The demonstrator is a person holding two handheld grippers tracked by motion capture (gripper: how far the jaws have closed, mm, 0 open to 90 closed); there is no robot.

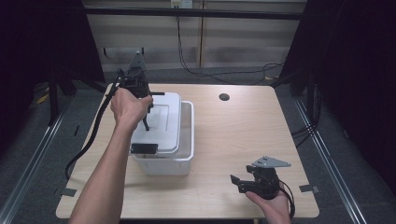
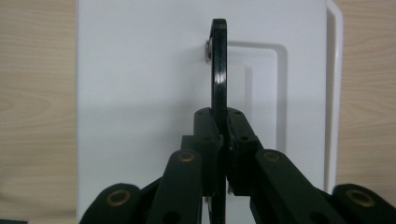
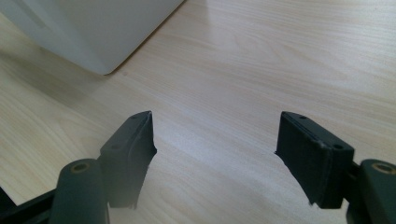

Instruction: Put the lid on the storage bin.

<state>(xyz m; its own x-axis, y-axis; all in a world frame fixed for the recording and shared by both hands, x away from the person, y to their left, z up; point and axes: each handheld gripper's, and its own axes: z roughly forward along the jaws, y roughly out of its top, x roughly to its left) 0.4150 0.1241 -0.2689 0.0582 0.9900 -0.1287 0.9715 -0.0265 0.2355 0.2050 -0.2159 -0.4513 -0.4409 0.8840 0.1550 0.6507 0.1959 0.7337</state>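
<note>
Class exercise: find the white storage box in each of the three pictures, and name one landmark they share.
High view: white storage box, left of centre, under its lid.
Left gripper view: its rim along the right.
Right gripper view: its corner, top left.
Shared landmark: wooden table.

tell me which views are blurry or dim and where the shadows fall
High view: dim, dark at both sides, the white box brightest. Left gripper view: the left gripper is soft up close, clamped on a black handle that throws a faint shadow on the white lid. Right gripper view: the open right gripper is blurred, and the box shades the table.
</note>
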